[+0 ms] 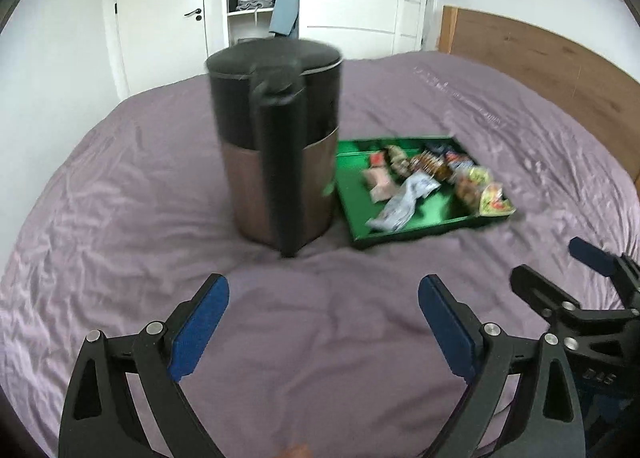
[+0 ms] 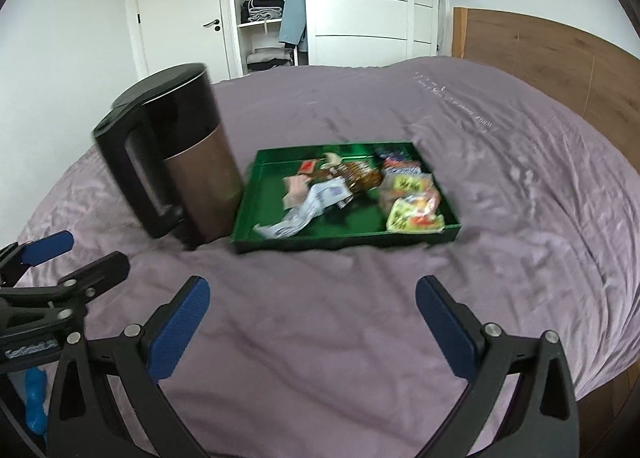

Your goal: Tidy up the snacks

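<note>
A green tray [image 2: 276,214] lies on the purple bed, holding several snack packets [image 2: 412,198], among them a white wrapper [image 2: 304,214] and a brown one [image 2: 360,174]. In the left wrist view the same tray [image 1: 356,202] and snack packets [image 1: 420,178] lie right of a black and copper kettle [image 1: 276,146]. My left gripper [image 1: 324,298] is open over bare sheet, short of the kettle, with nothing between its blue pads. My right gripper [image 2: 312,298] is open too, empty, in front of the tray. Each gripper shows at the edge of the other's view.
The kettle [image 2: 176,154] stands upright against the tray's left side. A wooden headboard [image 2: 560,58] runs along the right. White wardrobes with open shelves [image 2: 264,10] and a door [image 2: 176,18] stand beyond the bed. Purple sheet [image 2: 500,138] stretches around the tray.
</note>
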A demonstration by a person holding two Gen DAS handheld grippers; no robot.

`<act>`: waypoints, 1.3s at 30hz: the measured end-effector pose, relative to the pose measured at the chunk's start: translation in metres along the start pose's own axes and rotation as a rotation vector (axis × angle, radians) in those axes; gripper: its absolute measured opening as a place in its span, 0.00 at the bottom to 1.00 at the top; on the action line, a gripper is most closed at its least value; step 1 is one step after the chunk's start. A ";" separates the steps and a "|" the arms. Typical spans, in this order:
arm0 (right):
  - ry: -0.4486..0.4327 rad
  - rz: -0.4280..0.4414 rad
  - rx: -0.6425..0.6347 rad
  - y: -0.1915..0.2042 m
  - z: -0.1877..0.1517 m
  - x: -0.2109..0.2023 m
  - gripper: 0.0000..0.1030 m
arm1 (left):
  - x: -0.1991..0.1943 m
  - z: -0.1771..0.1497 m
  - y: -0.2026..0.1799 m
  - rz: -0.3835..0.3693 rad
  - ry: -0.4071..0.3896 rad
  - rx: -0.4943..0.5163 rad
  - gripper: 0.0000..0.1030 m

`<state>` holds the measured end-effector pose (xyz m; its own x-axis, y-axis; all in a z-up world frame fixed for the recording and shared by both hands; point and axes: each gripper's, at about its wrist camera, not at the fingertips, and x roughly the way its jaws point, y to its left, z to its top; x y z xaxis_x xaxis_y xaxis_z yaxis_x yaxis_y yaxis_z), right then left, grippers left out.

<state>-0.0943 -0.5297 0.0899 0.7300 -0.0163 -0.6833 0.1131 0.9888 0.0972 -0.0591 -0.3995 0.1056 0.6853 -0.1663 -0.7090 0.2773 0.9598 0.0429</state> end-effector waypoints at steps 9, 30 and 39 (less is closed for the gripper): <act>0.006 -0.030 -0.018 0.002 -0.012 0.000 1.00 | 0.000 -0.016 0.020 0.074 0.032 0.075 0.91; 0.095 -0.024 -0.098 -0.012 -0.017 0.042 1.00 | 0.024 -0.013 0.025 0.077 0.106 0.120 0.91; 0.113 -0.037 -0.102 -0.024 -0.018 0.051 1.00 | 0.039 -0.017 0.044 0.091 0.138 0.111 0.91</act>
<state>-0.0717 -0.5515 0.0398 0.6453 -0.0424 -0.7628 0.0659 0.9978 0.0003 -0.0310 -0.3597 0.0679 0.6143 -0.0397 -0.7881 0.2961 0.9373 0.1836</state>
